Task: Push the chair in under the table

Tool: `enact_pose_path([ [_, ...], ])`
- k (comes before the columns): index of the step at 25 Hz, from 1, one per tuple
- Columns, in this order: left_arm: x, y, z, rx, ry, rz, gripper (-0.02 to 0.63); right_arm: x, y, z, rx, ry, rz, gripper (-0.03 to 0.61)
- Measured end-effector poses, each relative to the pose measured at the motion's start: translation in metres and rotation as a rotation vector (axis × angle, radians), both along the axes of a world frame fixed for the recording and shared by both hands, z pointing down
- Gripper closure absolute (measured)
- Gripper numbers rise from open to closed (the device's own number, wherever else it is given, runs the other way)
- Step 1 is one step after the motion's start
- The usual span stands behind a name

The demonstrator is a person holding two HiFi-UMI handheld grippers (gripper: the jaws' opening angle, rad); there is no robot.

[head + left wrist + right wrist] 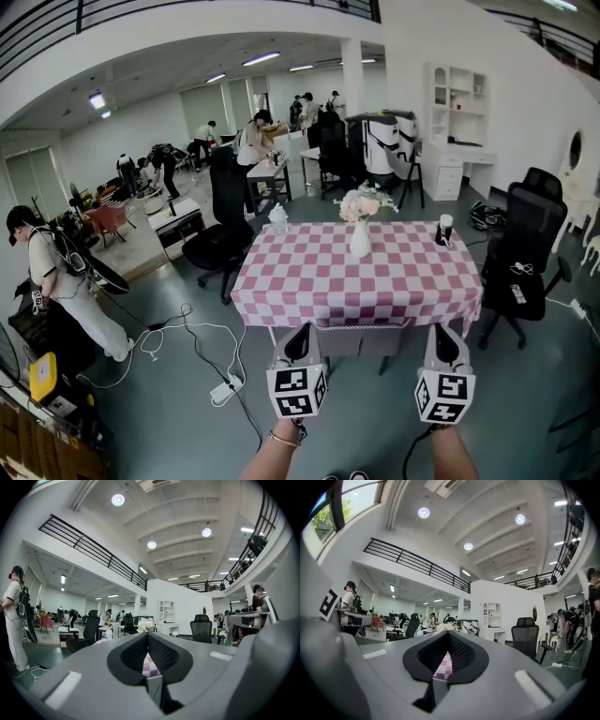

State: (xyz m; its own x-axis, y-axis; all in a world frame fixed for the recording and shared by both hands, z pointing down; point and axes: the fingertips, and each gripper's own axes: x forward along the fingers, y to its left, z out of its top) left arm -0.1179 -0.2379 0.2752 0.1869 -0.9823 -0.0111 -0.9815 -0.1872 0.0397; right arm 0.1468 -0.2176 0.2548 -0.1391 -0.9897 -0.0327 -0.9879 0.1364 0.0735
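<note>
The table (281, 298) wears a pink-and-white checked cloth that hangs down its near side. Below that edge shows the grey chair (362, 339), tucked in beneath the tabletop. In the head view my left gripper (298, 334) is just left of the chair and my right gripper (442, 334) just right of it, both level and pointing at the table. Whether either touches the chair is unclear. In the left gripper view the left gripper (148, 637) is shut with nothing in it, with checked cloth (149, 665) seen beyond. The right gripper (449, 635) is likewise shut and empty.
On the table stand a white vase of flowers (360, 239), a water bottle (278, 220) and a dark cup (444, 230). Black office chairs stand at the right (525, 253) and far left (220, 234). Cables and a power strip (225, 389) lie on the floor at left, near a person (56, 281).
</note>
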Motion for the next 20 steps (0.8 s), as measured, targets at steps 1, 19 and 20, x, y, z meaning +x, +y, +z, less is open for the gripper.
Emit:
enact_pose_path([
  [1,0.000,-0.001,0.000,-0.002,0.004,0.000,0.614,-0.001,-0.001,-0.001,-0.002,-0.003,-0.003,0.571],
  [19,0.001,-0.011,0.001,-0.015,-0.001,-0.030,0.614,0.015,-0.011,0.000,-0.015,-0.027,0.008,0.571],
  [20,0.001,-0.012,0.000,-0.015,0.001,-0.033,0.614,0.016,-0.011,0.000,-0.014,-0.027,0.008,0.571],
])
